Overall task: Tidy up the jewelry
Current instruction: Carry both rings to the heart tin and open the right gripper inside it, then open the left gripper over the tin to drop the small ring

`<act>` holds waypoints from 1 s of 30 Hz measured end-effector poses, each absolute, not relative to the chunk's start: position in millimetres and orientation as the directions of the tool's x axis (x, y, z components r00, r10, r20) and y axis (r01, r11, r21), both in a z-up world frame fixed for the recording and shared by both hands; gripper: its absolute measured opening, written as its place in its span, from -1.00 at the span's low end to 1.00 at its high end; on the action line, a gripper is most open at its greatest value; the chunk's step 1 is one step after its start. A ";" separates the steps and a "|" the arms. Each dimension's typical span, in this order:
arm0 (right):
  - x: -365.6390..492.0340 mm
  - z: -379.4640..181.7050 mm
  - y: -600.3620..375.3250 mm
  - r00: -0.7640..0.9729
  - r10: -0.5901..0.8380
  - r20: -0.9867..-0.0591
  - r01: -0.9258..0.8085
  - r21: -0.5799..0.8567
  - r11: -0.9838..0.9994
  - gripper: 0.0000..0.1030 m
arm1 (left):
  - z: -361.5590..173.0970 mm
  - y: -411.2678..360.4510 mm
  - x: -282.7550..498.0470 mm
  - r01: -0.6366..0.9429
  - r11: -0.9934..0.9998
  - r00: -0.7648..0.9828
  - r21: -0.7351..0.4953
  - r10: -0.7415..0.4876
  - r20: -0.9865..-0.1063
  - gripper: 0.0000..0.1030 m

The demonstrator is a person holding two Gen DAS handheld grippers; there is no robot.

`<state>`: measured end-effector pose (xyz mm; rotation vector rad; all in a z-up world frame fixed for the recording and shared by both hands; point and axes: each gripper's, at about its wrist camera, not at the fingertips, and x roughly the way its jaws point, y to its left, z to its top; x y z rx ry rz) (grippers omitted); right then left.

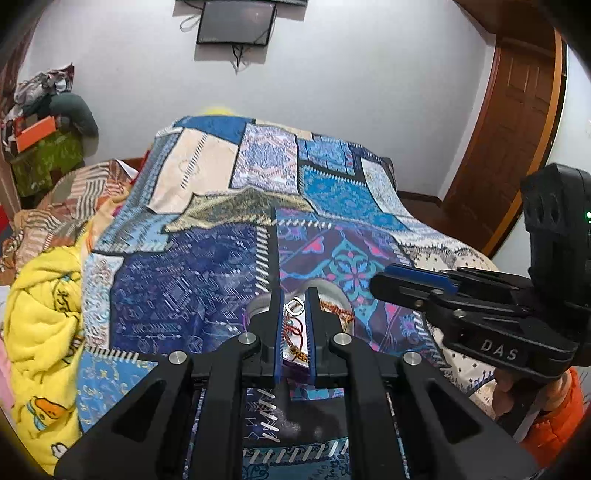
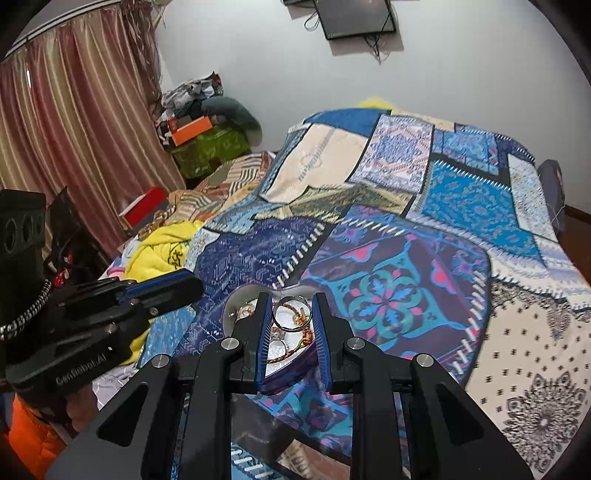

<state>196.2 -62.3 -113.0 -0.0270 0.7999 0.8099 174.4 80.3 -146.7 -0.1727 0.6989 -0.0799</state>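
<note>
A heart-shaped purple jewelry box [image 2: 236, 306] with a white lining lies open on the patchwork bedspread and holds gold chains and other pieces. My right gripper [image 2: 291, 314] is shut on a silver bangle [image 2: 286, 325] held just above the box. My left gripper [image 1: 294, 308] hovers over the same box [image 1: 258, 306] with a small silver ring [image 1: 295, 306] between its fingertips; red and gold threads [image 1: 295, 334] show between its fingers. Each gripper shows in the other's view, the right one [image 1: 406, 284] and the left one [image 2: 173, 284].
A blue patchwork bedspread [image 2: 406, 229] covers the bed. A yellow duck blanket [image 1: 40, 321] is bunched at its left. Boxes and clothes [image 2: 199, 129] pile by the curtain, a wall screen [image 1: 236, 22] hangs behind, and a wooden door [image 1: 517, 122] stands right.
</note>
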 end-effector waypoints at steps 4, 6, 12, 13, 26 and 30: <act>198.5 -126.3 -54.4 0.387 0.625 -0.678 -0.661 0.269 0.701 -0.61 | -158.6 80.7 182.4 0.035 0.978 0.744 -0.207 -0.164 -0.648 -0.83; 200.1 -130.1 -52.1 0.379 0.622 -0.685 -0.661 0.270 0.700 -0.61 | -164.3 80.5 185.8 0.051 0.974 0.731 -0.222 -0.188 -0.656 -0.83; 206.6 -138.8 -48.9 0.358 0.617 -0.701 -0.656 0.282 0.701 -0.61 | -176.1 79.6 191.9 0.060 0.972 0.712 -0.228 -0.202 -0.673 -0.83; 207.6 -140.2 -48.0 0.353 0.616 -0.705 -0.656 0.283 0.700 -0.61 | -177.5 79.9 193.5 0.058 0.972 0.710 -0.226 -0.200 -0.676 -0.83; 208.2 -139.1 -42.2 0.342 0.596 -0.726 -0.663 0.263 0.701 -0.51 | -177.3 82.2 202.1 0.062 0.971 0.698 -0.233 -0.209 -0.685 -0.82; 202.7 -130.0 -46.8 0.366 0.592 -0.718 -0.661 0.248 0.709 -0.38 | -169.2 84.2 198.9 0.052 0.970 0.703 -0.239 -0.206 -0.681 -0.81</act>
